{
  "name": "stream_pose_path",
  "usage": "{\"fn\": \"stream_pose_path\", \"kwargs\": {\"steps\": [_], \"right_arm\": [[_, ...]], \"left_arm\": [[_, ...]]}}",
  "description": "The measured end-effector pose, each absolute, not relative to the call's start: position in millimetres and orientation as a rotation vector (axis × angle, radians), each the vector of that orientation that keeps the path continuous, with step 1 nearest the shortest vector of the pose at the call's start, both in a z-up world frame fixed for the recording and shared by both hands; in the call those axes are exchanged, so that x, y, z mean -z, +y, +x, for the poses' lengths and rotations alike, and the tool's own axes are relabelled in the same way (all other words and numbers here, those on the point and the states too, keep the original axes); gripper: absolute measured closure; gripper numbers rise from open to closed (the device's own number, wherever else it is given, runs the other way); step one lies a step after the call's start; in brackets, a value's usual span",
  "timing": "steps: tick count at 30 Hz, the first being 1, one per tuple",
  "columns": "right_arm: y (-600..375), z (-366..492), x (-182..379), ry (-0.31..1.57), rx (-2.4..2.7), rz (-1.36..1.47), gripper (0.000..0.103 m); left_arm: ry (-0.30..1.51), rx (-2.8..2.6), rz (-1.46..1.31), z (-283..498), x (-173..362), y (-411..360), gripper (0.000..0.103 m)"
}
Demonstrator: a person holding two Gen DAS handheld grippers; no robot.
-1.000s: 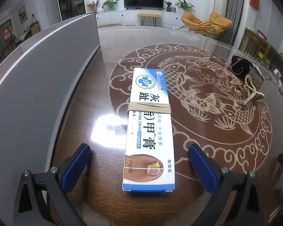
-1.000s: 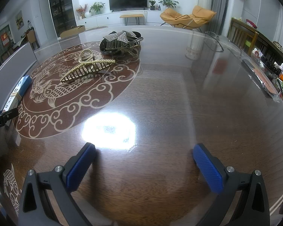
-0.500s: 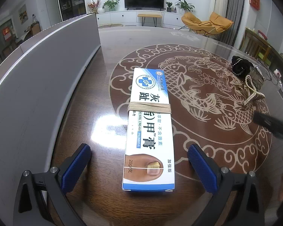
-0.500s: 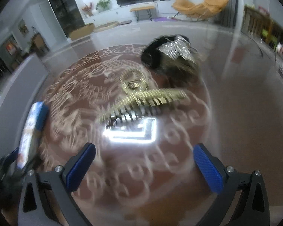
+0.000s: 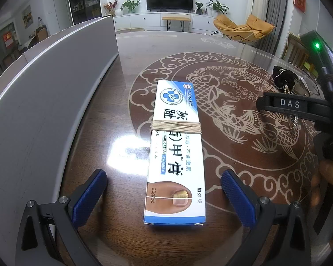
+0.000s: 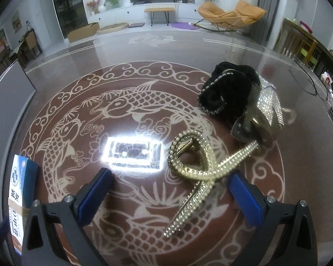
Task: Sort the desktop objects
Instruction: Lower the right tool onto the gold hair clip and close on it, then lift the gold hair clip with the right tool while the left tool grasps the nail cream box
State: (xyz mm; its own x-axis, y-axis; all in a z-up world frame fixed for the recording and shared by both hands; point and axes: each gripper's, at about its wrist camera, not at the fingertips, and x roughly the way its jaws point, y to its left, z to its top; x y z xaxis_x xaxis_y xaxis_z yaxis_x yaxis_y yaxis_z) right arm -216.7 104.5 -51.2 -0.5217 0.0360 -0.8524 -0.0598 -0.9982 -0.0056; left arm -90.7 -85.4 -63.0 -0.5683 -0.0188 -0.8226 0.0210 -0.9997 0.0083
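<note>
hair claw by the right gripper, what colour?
Gold, studded with pearls and rhinestones; the claw shows best in the right wrist view.

Both tools were built alike. The left gripper (image 5: 164, 197) had black plastic arms with triangular cut-outs, and each arm ended in a blue pad with a fine ribbed texture. Silver screw heads sat in pairs near the base of each finger. The right gripper (image 6: 168, 196) had the same black frame, blue fingers (image 6: 244, 199) and silver screws. Seen from the left wrist, its black body carried the white letters "DAS" on a bar, and a small green light glowed on the housing above.
</note>
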Motion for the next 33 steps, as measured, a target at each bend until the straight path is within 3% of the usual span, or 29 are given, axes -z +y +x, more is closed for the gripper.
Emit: {"fn": "stream_pose_path", "kwargs": {"steps": [8, 17, 25, 33], "right_arm": [[106.9, -198.5, 47.0, -0.044, -2.883, -1.408, 0.033], [109.6, -187.5, 45.6, -0.144, -2.984, -1.435, 0.055], [126.2, -156.4, 45.4, -0.153, -3.093, -1.491, 0.066], [174.3, -106.8, 44.5, -0.041, -3.125, -1.540, 0.067]], "left_arm": [[0.004, 2.762, 1.448, -90.9, 63.5, -85.0, 0.000], [0.004, 2.762, 1.447, -91.7, 64.0, -84.7, 0.000], [0.005, 2.762, 1.447, -91.9, 64.3, -84.5, 0.000], [0.005, 2.762, 1.447, -92.1, 64.6, -84.3, 0.000]]}}
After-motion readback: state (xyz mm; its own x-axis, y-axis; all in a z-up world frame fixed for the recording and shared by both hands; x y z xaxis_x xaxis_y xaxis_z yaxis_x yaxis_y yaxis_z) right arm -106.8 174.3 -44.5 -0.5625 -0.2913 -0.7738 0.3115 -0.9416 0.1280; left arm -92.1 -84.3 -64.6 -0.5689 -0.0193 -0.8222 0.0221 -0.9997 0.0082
